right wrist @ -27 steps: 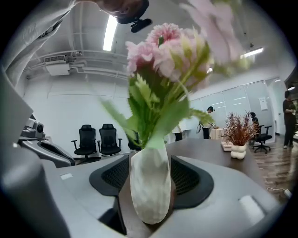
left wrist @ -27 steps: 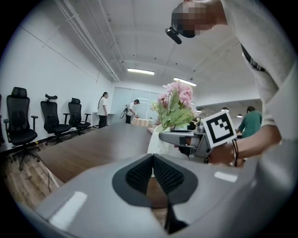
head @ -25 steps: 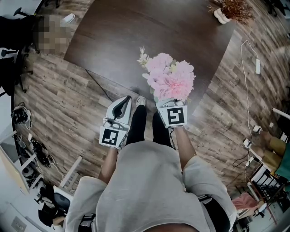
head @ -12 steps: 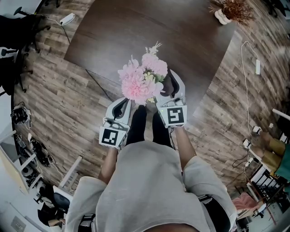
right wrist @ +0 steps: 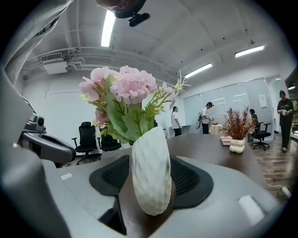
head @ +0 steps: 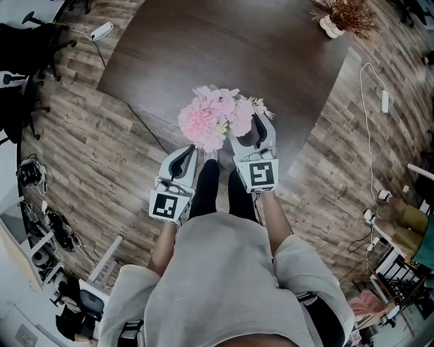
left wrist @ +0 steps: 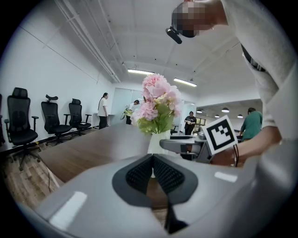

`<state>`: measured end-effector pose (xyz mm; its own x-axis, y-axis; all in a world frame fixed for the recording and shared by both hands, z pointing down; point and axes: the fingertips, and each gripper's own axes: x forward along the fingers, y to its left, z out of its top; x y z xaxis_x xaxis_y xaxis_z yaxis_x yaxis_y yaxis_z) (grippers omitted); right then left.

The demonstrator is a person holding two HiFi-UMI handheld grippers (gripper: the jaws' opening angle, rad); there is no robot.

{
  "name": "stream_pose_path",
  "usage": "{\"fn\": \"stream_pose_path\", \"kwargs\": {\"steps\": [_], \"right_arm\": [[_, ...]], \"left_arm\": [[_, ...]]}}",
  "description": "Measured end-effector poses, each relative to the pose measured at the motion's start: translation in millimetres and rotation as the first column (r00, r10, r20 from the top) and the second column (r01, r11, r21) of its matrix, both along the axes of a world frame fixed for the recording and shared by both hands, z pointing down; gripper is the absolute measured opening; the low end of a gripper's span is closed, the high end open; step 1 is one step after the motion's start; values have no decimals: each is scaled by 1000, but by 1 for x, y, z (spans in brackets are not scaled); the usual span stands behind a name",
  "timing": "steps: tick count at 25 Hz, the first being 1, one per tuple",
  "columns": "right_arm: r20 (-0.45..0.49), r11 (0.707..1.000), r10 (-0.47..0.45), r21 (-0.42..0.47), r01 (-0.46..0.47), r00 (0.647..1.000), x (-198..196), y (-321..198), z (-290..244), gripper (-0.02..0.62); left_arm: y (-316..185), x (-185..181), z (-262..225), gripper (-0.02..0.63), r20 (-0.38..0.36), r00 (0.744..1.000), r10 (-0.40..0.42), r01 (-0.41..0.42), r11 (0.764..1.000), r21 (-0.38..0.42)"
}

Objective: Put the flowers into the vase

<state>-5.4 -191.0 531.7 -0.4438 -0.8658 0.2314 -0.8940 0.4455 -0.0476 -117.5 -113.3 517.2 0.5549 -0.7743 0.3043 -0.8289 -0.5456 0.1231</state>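
Pink flowers (head: 213, 118) with green leaves stand in a white ribbed vase (right wrist: 150, 172) at the near edge of the dark table (head: 203, 47). My right gripper (head: 251, 125) is shut on the vase, one pad against each side, and the vase leans slightly. In the head view the blooms hide the vase. In the left gripper view the vase (left wrist: 158, 142) and flowers (left wrist: 156, 104) sit just ahead, with the right gripper beside them. My left gripper (head: 188, 150) hangs just left of the bouquet, shut and empty, its pads (left wrist: 139, 174) meeting at the tips.
A second vase of dried brown stems (head: 342, 17) stands on the table's far corner. A black cable (head: 146, 125) and a white power strip (head: 385, 98) lie on the wood floor. Office chairs (left wrist: 21, 125) line the wall, with people standing far off.
The bouquet has swung from over the right gripper to its left, uncovering that gripper's fingers. The left gripper has stayed where it was.
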Motion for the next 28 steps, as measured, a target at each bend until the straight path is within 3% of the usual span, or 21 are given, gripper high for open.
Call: {"fn": "stream_pose_path", "kwargs": {"steps": [9,14,19,28], "right_arm": [[-4,999,25,-24,-25,1000,13,19,8,264],[4,997,69,-17,-69,998,33,39,2,90],[22,999,49,6,-49,999,49,62,-14,0],[66,999,24,41,-27,998,78,120,-60,-2]], "left_arm": [[10,9,-1,11,-4,1000,2,-2,1000,10],[18,20,-8,11,-8,1000,2,-2,1000,30],[32,40,-23,11,-14,1000,-4,5,998,68],[66,73,-65,11,-35,999,-11,17,987,159]]}}
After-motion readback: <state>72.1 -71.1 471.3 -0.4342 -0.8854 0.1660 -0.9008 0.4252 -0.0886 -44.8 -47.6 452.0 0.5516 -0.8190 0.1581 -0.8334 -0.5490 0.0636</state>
